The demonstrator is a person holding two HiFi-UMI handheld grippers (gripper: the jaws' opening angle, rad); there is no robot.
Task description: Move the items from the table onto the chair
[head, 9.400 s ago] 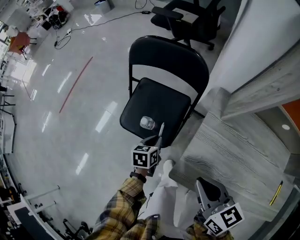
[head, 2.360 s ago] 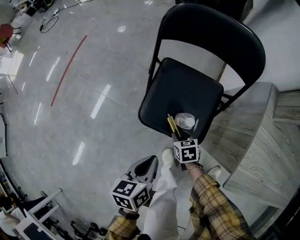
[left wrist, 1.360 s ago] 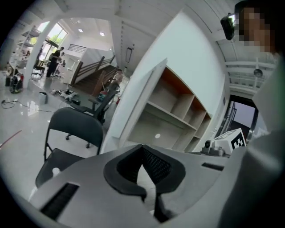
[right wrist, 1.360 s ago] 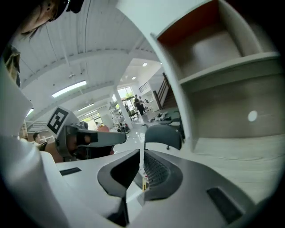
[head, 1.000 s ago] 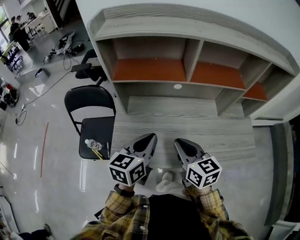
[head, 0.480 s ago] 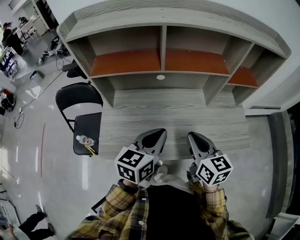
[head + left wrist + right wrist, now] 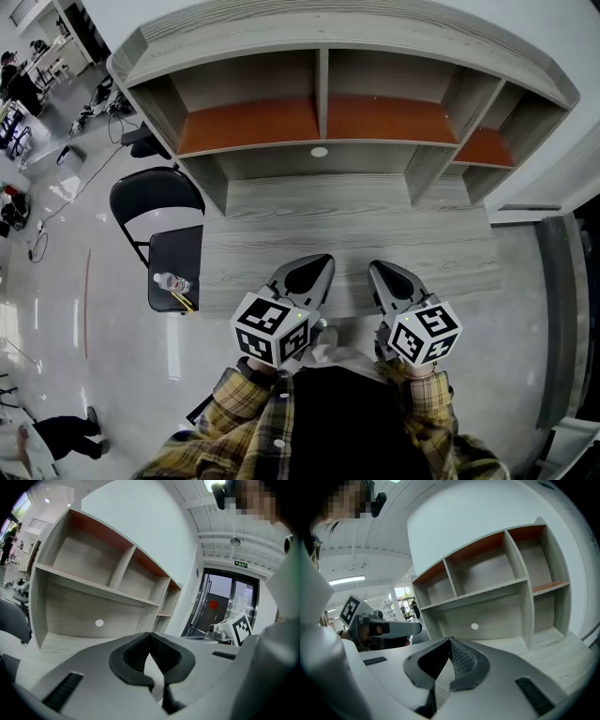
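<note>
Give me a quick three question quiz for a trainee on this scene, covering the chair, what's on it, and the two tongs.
1. Multiple choice: the water bottle lies A) on the chair seat, B) on the table, C) on an orange shelf.
2. True or false: the right tongs grip a yellow stick.
3. Fill in: the jaws of the left tongs and of the right tongs are both ____.
Key: 1 A. 2 False: they are shut and empty, and the yellow sticks lie on the chair beside the water bottle. 3 shut.
</note>
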